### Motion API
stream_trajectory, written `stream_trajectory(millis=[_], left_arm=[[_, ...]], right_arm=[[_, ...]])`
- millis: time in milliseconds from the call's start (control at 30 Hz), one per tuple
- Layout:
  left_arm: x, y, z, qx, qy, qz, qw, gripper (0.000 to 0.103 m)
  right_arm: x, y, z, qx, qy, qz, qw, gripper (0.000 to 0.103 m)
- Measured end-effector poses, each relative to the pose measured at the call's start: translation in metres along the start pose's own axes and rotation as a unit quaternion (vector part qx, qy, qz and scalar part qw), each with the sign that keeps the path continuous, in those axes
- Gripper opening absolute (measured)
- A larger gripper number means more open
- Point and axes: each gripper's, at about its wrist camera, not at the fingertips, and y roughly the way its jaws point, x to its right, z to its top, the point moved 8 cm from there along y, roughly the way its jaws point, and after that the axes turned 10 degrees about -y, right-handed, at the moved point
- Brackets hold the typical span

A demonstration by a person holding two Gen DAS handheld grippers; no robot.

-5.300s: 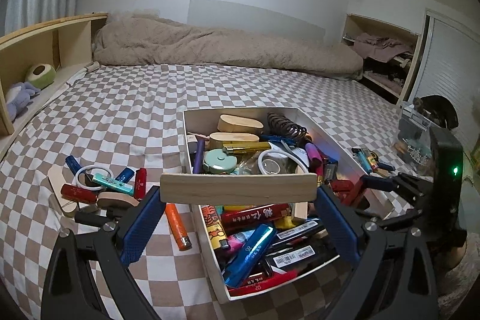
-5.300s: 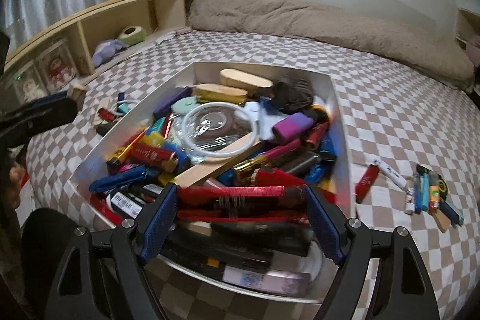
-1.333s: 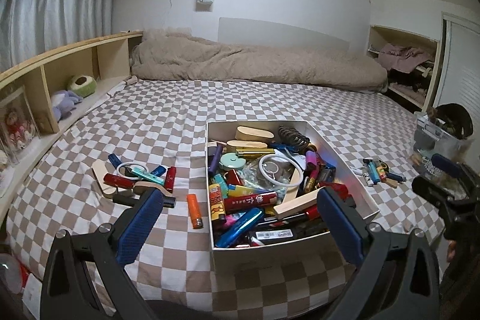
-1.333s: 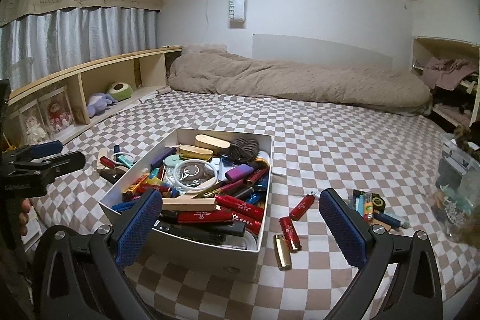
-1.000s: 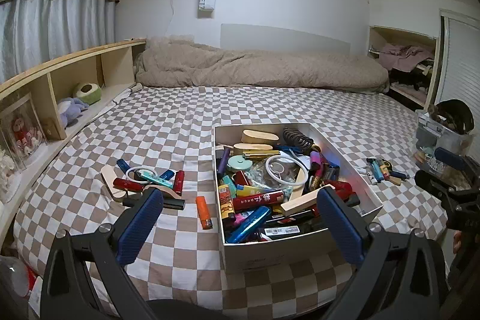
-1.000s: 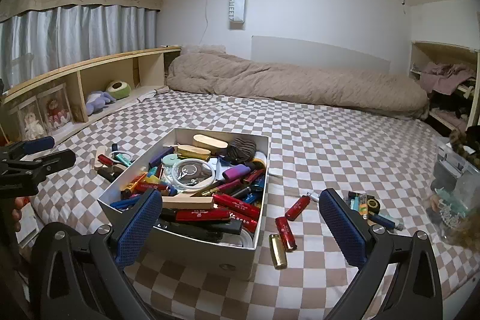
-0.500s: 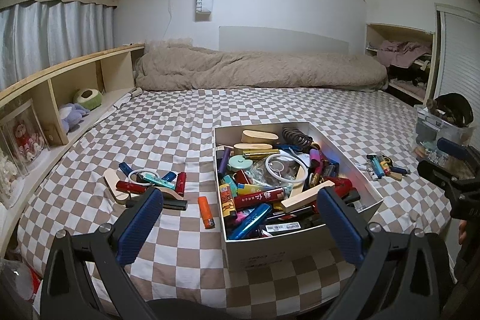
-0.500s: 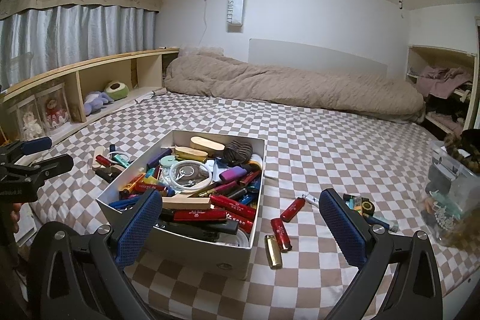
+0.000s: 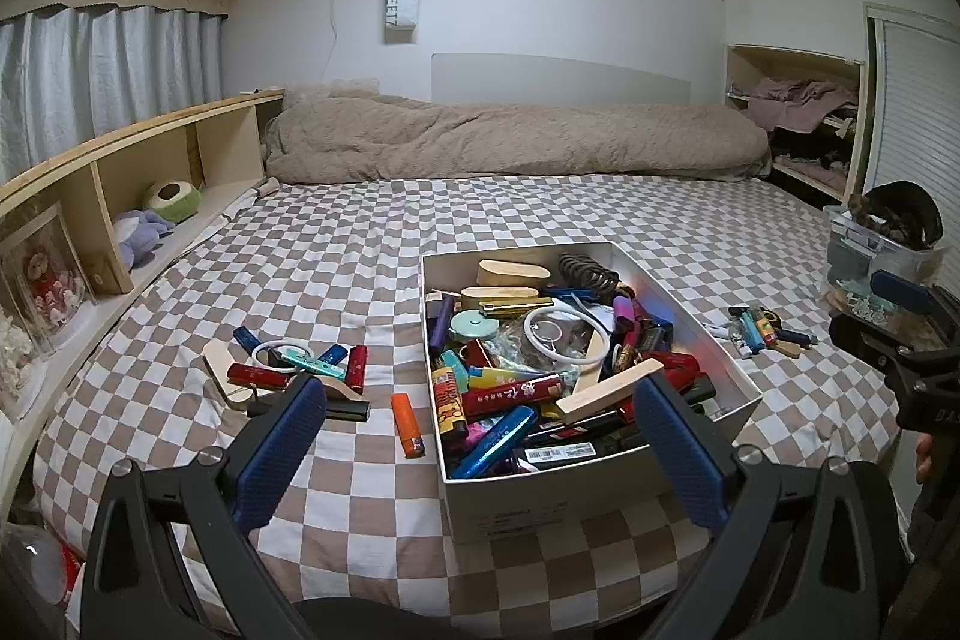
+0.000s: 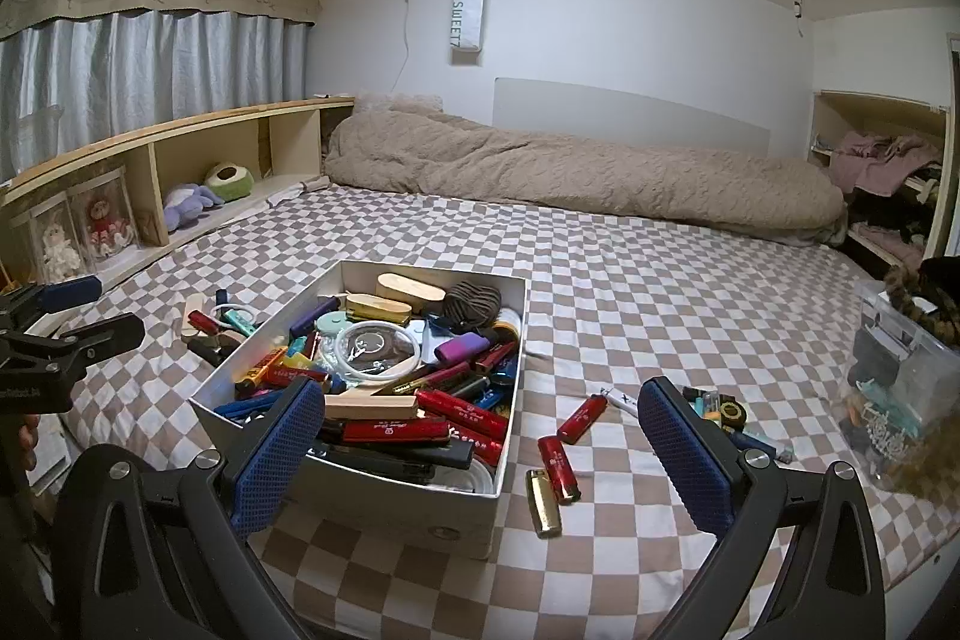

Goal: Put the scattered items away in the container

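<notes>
A white box full of lighters, pens, wooden blocks and rings sits on the checkered bed. Left of it lie an orange lighter and a pile of scattered items. Right of it lie red lighters, a gold lighter and a small cluster. My left gripper is open and empty, held back from the box. My right gripper is open and empty, also held back.
A rolled beige duvet lies at the far end. A wooden shelf with plush toys runs along the left. A clear bin stands at the bed's right edge. Shelves with clothes are at the far right.
Both grippers let go of a wooden block and a red item into the box, opened, then drew back and up from the box. Over the last second they barely move.
</notes>
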Motion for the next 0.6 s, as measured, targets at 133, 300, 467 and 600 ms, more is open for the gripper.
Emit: stream_trajectory(millis=[133,300,467,600], left_arm=[[0.0001,0.0001,-0.0001,0.000,0.001,0.001,1.0000,0.103],[-0.0021,0.0011,-0.0005,0.000,0.000,0.005,1.0000,0.103],[-0.0036,0.0006,-0.0009,0.002,-0.001,0.008,1.0000,0.103],[-0.0053,0.0005,-0.0009,0.003,-0.002,0.010,0.9999,0.103]], right_arm=[[-0.0011,0.0003,0.0002,-0.001,-0.001,0.000,1.000,0.103],[-0.0009,0.0012,0.0001,-0.001,0.001,0.001,1.000,0.103],[-0.0006,0.0018,-0.0009,-0.001,0.002,0.001,1.000,0.103],[-0.0007,0.0020,-0.0014,-0.003,0.002,0.001,1.000,0.103]])
